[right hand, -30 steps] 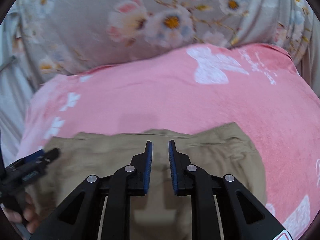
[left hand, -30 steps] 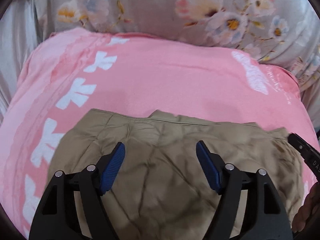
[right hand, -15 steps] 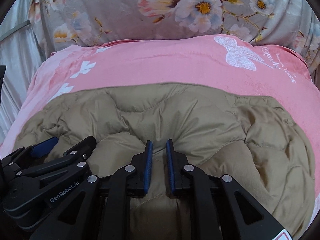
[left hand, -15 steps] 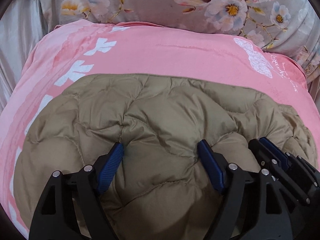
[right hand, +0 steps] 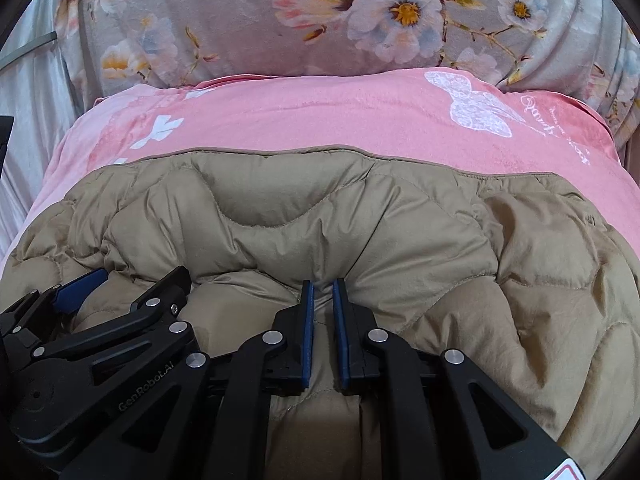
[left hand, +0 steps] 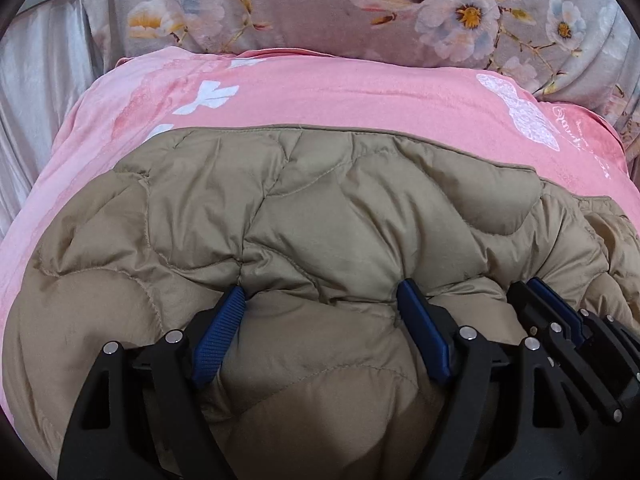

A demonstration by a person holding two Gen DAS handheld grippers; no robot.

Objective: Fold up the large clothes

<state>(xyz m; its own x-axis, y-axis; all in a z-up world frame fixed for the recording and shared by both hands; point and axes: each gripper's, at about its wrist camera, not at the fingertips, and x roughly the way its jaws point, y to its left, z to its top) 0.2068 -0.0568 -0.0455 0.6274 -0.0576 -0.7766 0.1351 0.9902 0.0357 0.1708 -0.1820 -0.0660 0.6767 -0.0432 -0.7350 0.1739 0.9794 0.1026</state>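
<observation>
Left wrist view: the jacket (left hand: 320,216) lies folded on a pink blanket (left hand: 360,96), its far edge square across. The left gripper (left hand: 320,300) stands wide apart over a puffy fold, pads not visibly squeezing. The right gripper (right hand: 323,300), just beside it, is pinched nearly together on a thin pleat. Judged risk: the springy padding may unfold on release, or the pleat drag. A floral cushion (right hand: 360,12) backs the blanket.
</observation>
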